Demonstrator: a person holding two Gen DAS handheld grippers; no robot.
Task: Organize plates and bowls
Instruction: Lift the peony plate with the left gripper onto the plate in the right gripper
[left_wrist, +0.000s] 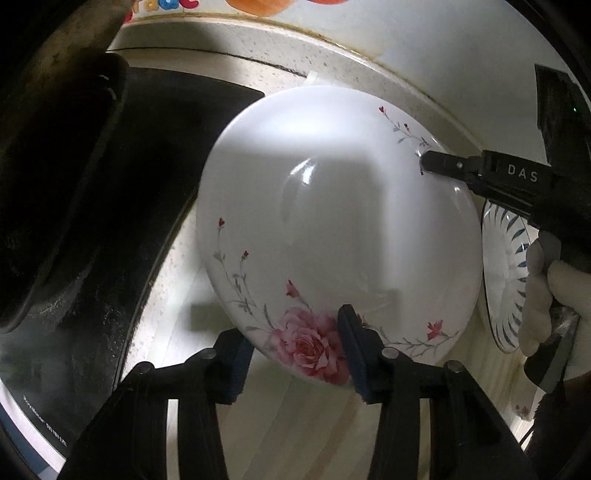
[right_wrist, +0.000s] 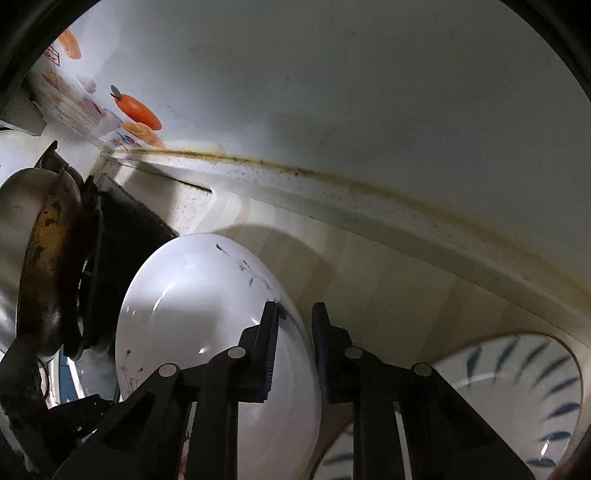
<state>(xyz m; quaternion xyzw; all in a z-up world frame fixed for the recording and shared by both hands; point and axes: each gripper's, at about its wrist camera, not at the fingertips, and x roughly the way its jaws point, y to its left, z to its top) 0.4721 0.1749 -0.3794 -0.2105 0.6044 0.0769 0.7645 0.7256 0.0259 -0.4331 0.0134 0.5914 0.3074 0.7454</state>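
- The floral plate (left_wrist: 332, 229) sits on the pale counter (left_wrist: 295, 424), just right of the dark stove (left_wrist: 147, 155).
- The left gripper (left_wrist: 295, 354) straddles its near rim, apparently to lift it; whether the pads press is unclear.
- The right gripper (right_wrist: 293, 343) brackets the far-right rim, jaws narrow, likely steadying.
- The blue-leaf plate (right_wrist: 517, 387), to the right, looks empty.

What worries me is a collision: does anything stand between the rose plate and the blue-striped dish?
Nothing visible does: the rose plate sits right beside the blue-striped dish, no object between them.
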